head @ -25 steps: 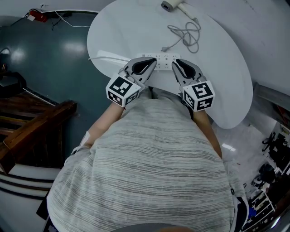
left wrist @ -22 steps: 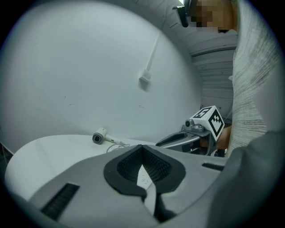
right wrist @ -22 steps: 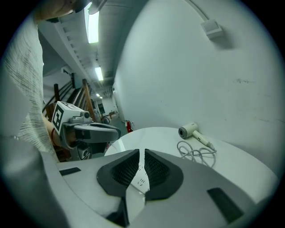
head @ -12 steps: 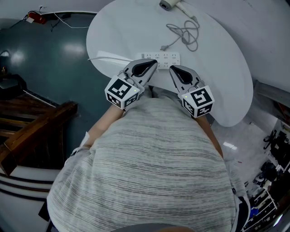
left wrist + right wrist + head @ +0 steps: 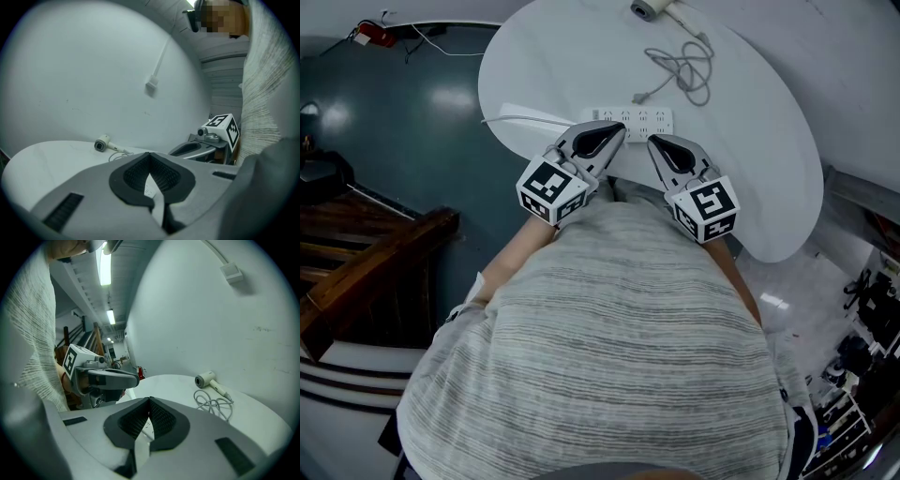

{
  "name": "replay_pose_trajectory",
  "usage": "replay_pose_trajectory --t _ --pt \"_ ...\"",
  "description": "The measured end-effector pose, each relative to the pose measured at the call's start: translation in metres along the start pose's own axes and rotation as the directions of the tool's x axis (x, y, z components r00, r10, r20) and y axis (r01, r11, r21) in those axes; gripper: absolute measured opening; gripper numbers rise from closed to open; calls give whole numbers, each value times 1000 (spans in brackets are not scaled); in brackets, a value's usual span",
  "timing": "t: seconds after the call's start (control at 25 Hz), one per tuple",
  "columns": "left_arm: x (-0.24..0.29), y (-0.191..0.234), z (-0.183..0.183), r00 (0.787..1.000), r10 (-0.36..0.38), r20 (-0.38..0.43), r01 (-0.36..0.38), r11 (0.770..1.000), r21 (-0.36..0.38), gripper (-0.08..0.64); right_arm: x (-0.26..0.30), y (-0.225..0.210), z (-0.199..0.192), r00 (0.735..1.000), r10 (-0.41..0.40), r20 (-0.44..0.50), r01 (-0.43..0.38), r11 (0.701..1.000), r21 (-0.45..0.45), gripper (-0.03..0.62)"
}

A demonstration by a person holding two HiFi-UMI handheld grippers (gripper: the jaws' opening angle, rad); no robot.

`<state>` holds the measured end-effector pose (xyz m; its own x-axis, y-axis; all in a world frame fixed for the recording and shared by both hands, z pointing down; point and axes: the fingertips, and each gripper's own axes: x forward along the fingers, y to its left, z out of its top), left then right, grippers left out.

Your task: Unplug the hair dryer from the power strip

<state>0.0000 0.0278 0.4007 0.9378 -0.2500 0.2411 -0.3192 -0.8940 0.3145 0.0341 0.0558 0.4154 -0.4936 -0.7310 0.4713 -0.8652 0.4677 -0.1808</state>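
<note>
A white power strip (image 5: 634,120) lies across the middle of the round white table (image 5: 553,56). None of its sockets shows a plug. The white hair dryer (image 5: 653,9) rests at the table's far edge, its grey cord (image 5: 684,70) coiled in front of it. The cord's plug (image 5: 640,99) lies loose on the table just beyond the strip. My left gripper (image 5: 616,129) is shut and empty at the strip's near edge. My right gripper (image 5: 653,142) is shut on nothing, a little short of the strip. The dryer (image 5: 101,144) (image 5: 205,379) appears far ahead in both gripper views.
The strip's own white cable (image 5: 520,117) runs left off the table. A dark teal floor (image 5: 394,103) lies to the left, with wooden furniture (image 5: 366,253) beside it. A pale wall (image 5: 93,70) stands behind the table. Cluttered gear (image 5: 862,356) sits at the lower right.
My right gripper has drawn back from the strip's right end toward the person and shifted slightly left. The left gripper, the strip and the dryer have stayed put.
</note>
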Motion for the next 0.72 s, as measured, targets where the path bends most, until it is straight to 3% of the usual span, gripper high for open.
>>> replay_pose_trajectory --t 0.72 --pt "3 7 1 1000 12 8 -12 999 -31 6 2 -9 -8 999 -19 -45 19 1000 -5 25"
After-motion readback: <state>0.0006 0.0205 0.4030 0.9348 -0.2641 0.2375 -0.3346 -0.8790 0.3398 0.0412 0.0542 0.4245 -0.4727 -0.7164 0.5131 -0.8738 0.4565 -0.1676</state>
